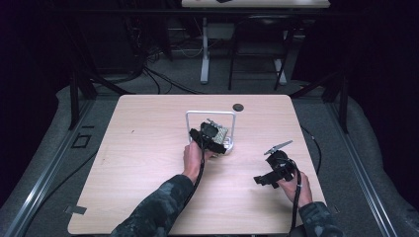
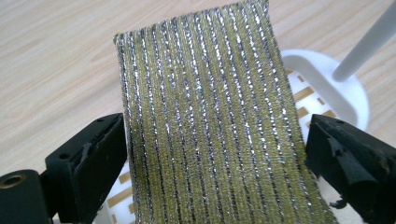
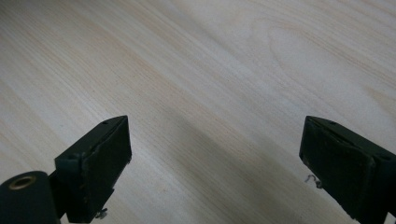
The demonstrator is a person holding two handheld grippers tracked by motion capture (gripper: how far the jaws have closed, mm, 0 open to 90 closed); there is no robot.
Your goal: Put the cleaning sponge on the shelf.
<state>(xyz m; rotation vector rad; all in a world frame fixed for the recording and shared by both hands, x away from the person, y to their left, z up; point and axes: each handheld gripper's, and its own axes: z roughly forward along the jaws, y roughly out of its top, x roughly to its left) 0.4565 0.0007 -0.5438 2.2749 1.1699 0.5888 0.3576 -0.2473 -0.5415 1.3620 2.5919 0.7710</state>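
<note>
Quick look at my left gripper: there's a glittery olive-and-silver cloth sitting right between the fingers, running lengthwise away from the camera, so its long axis goes straight out along the gripper. The fingers are spread to about the cloth's width. On the left side the pad looks like it's just at the cloth's edge; on the right I think there's a sliver of gap, so I'd call it let go rather than clamped, though it's close.

From the high view the cloth is at the white rack, that bent-wire frame with a round slotted base, roughly mid-desk. In the left gripper view the base pokes out under the cloth's right side and one white post rises at the top right. Whether the cloth hangs on the top bar or just leans there, I can't tell.

My right gripper is wide open over bare wood with nothing between the fingers, parked near the desk's right-front corner, well apart from the rack.

So the left hand is the one on the job. My guess is that the next bit is backing straight out along the cloth's long axis, without dragging an edge sideways and pulling it off the rack.
</note>
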